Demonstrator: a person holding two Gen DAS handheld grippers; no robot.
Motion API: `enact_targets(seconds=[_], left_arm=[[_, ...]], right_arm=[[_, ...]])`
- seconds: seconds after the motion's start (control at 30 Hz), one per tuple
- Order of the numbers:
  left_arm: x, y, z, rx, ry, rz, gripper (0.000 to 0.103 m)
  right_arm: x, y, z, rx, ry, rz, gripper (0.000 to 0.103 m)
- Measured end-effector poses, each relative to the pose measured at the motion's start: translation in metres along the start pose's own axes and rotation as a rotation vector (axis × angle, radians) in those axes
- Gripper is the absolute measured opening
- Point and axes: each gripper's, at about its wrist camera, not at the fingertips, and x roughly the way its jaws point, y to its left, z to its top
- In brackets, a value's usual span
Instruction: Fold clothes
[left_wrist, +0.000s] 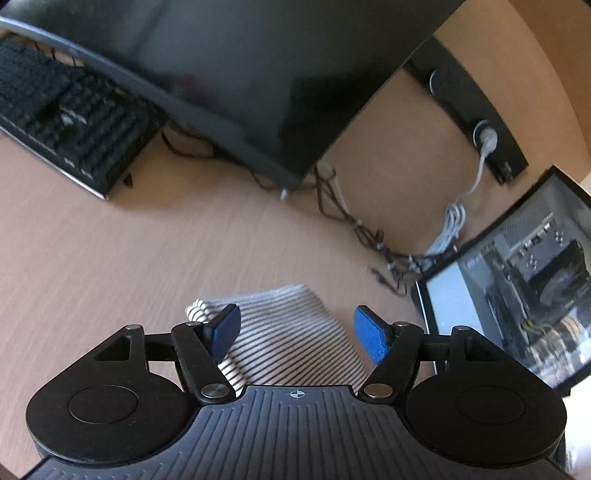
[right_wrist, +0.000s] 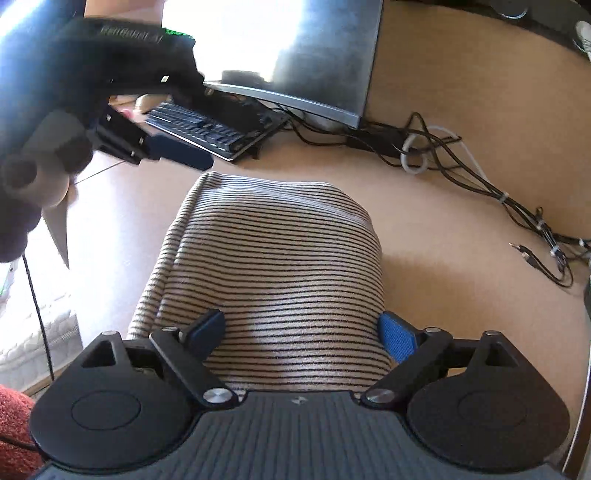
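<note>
Where the striped shirt (right_wrist: 273, 266) lies folded on the desk (right_wrist: 461, 229), it forms a compact block near the desk's front edge, flat on the wood. The right gripper (right_wrist: 302, 334) hovers over the shirt's near end with jaws wide, one blue pad (right_wrist: 397, 338) at each side of the fabric; contact cannot be confirmed. The left gripper (left_wrist: 295, 334) is also spread wide, holding nothing, above the shirt's (left_wrist: 288, 332) corner. In the right wrist view it appears raised at the far left (right_wrist: 177, 149). Beyond the shirt stand a keyboard (right_wrist: 214, 129) and monitor (right_wrist: 295, 55). Cables (right_wrist: 480, 173) trail along the far right.
</note>
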Motion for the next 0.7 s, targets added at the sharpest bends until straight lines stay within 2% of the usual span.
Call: enact_targets(seconds=[0.1, 0.23, 0.3, 0.43, 0.6, 0.7], left_arm=[[0.002, -0.006, -0.008, -0.020, 0.007, 0.018, 0.073], [-0.014, -0.023, -0.015, 0.044, -0.044, 0.023, 0.074], [-0.022, -0.027, -0.013, 0.077, -0.067, 0.005, 0.084], [-0.023, -0.022, -0.008, 0.071, -0.058, -0.005, 0.086], [-0.024, 0.001, -0.009, 0.032, -0.042, 0.087, 0.089], [-0.025, 0.018, -0.014, -0.003, 0.012, 0.142, 0.092]], right_arm=[[0.006, -0.008, 0.002, -0.022, -0.005, 0.032, 0.092], [0.012, -0.011, 0.004, -0.027, 0.000, 0.043, 0.094], [0.015, -0.009, 0.005, -0.035, -0.001, 0.038, 0.095], [0.030, -0.006, 0.017, -0.009, 0.008, 0.046, 0.097], [0.045, -0.003, 0.034, -0.010, 0.012, 0.080, 0.097], [0.047, -0.011, 0.044, -0.002, 0.017, 0.135, 0.096]])
